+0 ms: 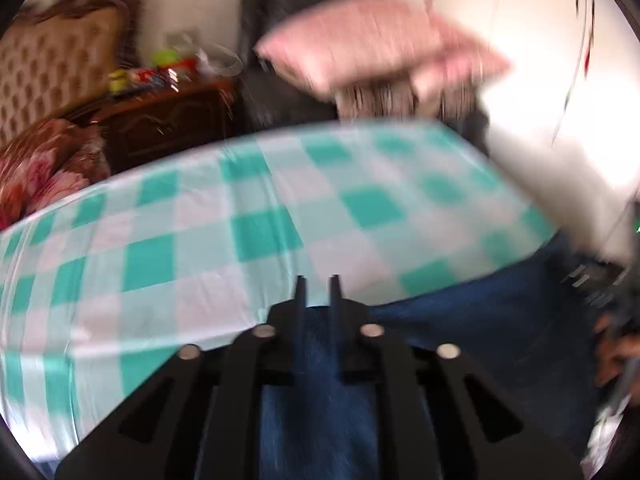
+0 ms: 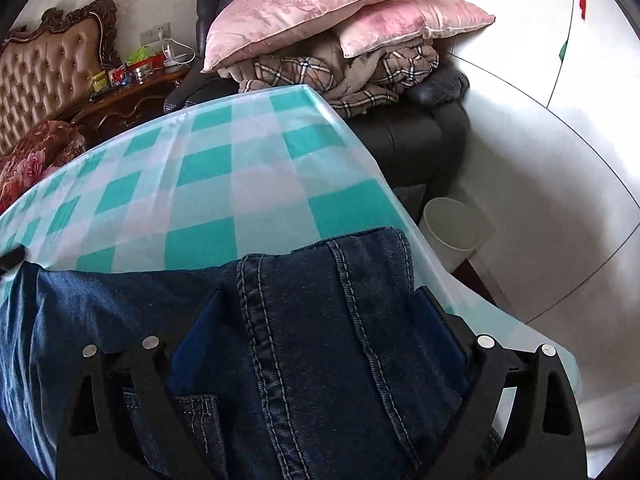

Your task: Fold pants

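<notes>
A teal-and-white checked tablecloth (image 2: pixel 224 184) covers the table. Behind it, a dark armchair (image 2: pixel 404 136) carries a folded plaid blanket (image 2: pixel 344 76) with 2 pink pillows (image 2: pixel 320 12) stacked on top. A white bin (image 2: pixel 456 224) stands on the floor beside the chair. Left, a wooden nightstand (image 2: pixel 132 96) holds small clutter beside a tufted headboard (image 2: pixel 44 72).
</notes>
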Available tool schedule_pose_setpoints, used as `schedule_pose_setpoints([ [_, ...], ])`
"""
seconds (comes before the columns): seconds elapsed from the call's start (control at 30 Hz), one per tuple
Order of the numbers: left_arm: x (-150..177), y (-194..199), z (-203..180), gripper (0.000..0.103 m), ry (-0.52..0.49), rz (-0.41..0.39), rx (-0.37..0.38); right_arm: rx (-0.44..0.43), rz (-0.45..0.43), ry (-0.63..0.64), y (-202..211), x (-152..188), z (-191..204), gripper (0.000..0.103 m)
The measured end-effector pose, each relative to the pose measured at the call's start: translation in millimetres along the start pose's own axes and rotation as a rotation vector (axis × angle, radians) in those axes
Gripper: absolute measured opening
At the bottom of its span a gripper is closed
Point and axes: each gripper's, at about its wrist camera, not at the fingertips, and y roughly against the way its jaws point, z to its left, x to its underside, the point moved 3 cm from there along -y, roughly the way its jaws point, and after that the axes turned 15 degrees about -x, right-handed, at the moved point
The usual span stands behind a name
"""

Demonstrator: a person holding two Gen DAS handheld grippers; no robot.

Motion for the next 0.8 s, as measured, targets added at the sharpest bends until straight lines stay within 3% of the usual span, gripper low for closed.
schedule_pose_setpoints([
  [0.03,7.6,20.1,5.4,0.041,0.022,-0.048,-0.001,0.007,-0.002,0.004,-0.1,0.0,1.0,0.089],
  [0.07,15.9,32.8,7.0,0.046,0.022,-0.066,-0.002,0.013,-0.003,0.007,-0.3,-0.1,1.7,0.089],
  [0.17,48.4,56.1,10.2,0.047,0.010,-0.021,-0.024,0.046,-0.011,0.029,0.7,0.3,6.4,0.089],
  [0.2,58.8,60.5,14.1,0.044,0.017,0.011,-0.042,0.057,-0.014,0.038,1.2,0.5,7.9,0.089],
  [0.3,88.7,67.1,33.8,0.015,0.060,0.116,-0.069,0.105,-0.020,0.074,2.7,1.5,14.0,0.089],
  [0.57,125.0,62.0,108.8,0.012,0.157,0.215,-0.229,0.246,-0.040,0.185,3.8,3.5,31.3,0.089],
  [0.8,152.2,80.5,191.6,0.011,0.317,0.231,-0.287,0.210,-0.041,0.155,5.5,1.4,25.7,0.089],
])
